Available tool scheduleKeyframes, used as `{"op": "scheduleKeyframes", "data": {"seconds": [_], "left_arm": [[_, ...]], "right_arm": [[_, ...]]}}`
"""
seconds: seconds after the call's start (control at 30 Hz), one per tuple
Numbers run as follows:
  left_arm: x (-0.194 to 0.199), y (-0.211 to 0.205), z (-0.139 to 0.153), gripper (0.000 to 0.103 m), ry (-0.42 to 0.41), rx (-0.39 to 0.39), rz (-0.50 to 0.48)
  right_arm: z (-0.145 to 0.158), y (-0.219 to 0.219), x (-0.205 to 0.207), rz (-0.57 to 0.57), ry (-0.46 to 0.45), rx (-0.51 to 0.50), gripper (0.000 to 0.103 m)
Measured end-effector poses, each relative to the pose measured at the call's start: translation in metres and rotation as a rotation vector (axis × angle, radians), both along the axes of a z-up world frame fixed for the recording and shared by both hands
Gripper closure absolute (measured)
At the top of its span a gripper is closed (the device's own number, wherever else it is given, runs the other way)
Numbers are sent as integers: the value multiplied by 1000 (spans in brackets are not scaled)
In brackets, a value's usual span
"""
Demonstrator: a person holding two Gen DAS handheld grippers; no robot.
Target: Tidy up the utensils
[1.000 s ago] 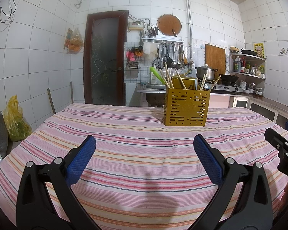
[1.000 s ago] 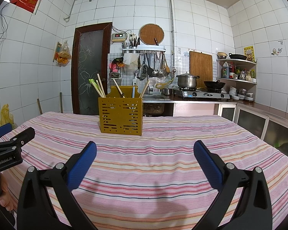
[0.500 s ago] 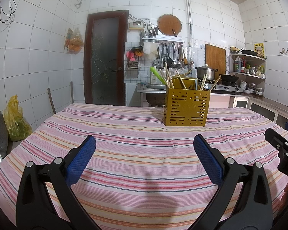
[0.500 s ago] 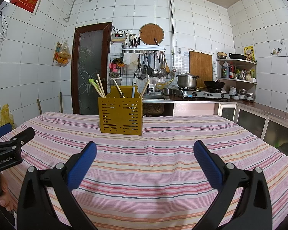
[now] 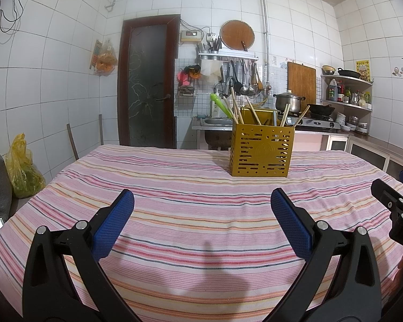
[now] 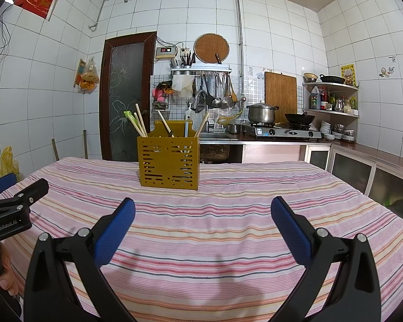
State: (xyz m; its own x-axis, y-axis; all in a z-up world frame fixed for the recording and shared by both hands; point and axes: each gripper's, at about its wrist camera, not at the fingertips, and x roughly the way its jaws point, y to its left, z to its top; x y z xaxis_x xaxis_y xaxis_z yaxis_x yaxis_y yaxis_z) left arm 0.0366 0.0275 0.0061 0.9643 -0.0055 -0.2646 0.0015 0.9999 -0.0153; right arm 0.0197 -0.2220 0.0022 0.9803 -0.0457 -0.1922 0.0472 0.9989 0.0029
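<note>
Bright, even lighting; sharp focus. Soft shadows on pink striped tablecloth (image 5: 190, 187). Fisheye bends white tiled walls (image 6: 282, 26); corners vignette black.

A home kitchen, walled in white tile. Ahead of the gripper, past the striped tablecloth (image 6: 228, 214), stand a gas stove (image 6: 282, 132) with a steel pot (image 6: 261, 112) and wok (image 6: 299, 119). Ladles (image 6: 217, 91) hang above the sink (image 6: 215, 135), ahead left.
</note>
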Motion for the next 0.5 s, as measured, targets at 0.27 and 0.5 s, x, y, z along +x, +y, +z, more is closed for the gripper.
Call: {"op": "scheduleKeyframes", "data": {"seconds": [0.27, 0.5], "left_arm": [[0, 0, 0, 5, 0, 0, 0], [0, 0, 0, 5, -1, 1, 0]], "right_arm": [[0, -1, 0, -1, 1, 0, 4], [1, -3, 0, -2, 1, 4, 4]]}}
